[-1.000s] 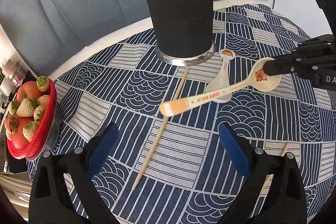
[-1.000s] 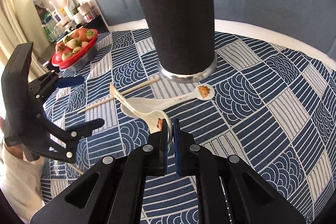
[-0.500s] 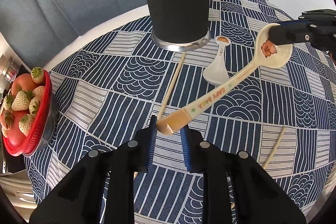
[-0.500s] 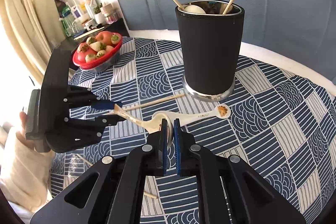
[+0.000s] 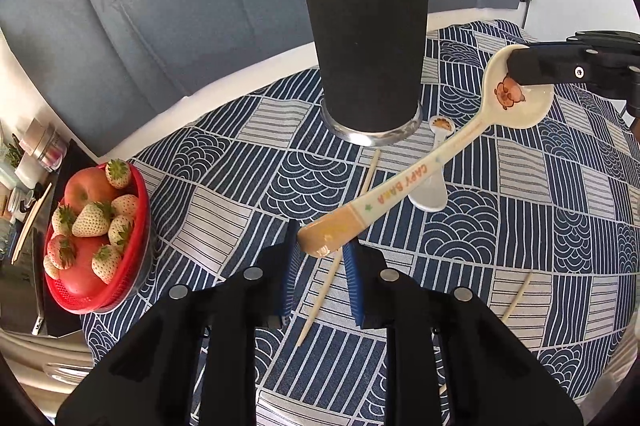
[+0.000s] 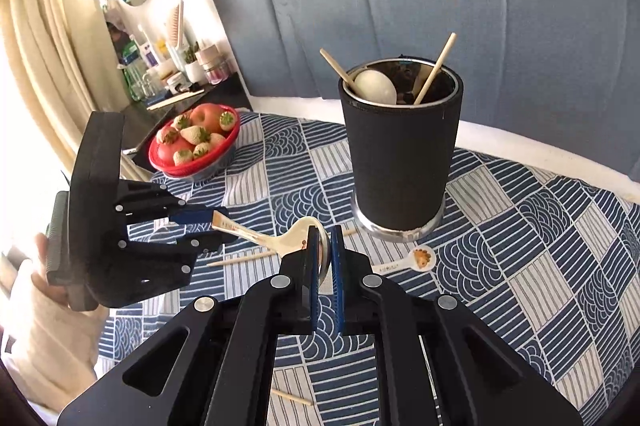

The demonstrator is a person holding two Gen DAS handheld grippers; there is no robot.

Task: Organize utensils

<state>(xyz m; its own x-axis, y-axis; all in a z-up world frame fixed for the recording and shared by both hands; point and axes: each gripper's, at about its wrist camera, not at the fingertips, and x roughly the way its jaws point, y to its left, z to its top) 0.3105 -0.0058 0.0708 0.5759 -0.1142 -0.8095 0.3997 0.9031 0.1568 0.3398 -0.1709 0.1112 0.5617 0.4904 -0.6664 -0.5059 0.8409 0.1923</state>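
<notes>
At the far left of the left wrist view, a red basket (image 5: 132,246) of strawberries and apples sits at the edge of the table's blue patterned cloth (image 5: 224,194). Just right of it, the left gripper (image 5: 322,258) has just closed its jaws on the tan handle end of the cream ceramic spoon (image 5: 404,190), which hangs in the air above the cloth. The spoon slants up to the right, where its bowl, printed with a small cartoon animal, is clamped between the tight-set jaws of the right gripper (image 5: 516,66). So both grippers hold the one spoon, each at one end. Behind it stands the black utensil holder (image 5: 368,54) with a metal base, with two chopsticks and a pale spoon already inside. On the cloth below lie a second white spoon (image 5: 434,162) near the holder's base, a loose chopstick (image 5: 340,258) running under the lifted spoon, and another chopstick (image 5: 516,294) further right.
</notes>
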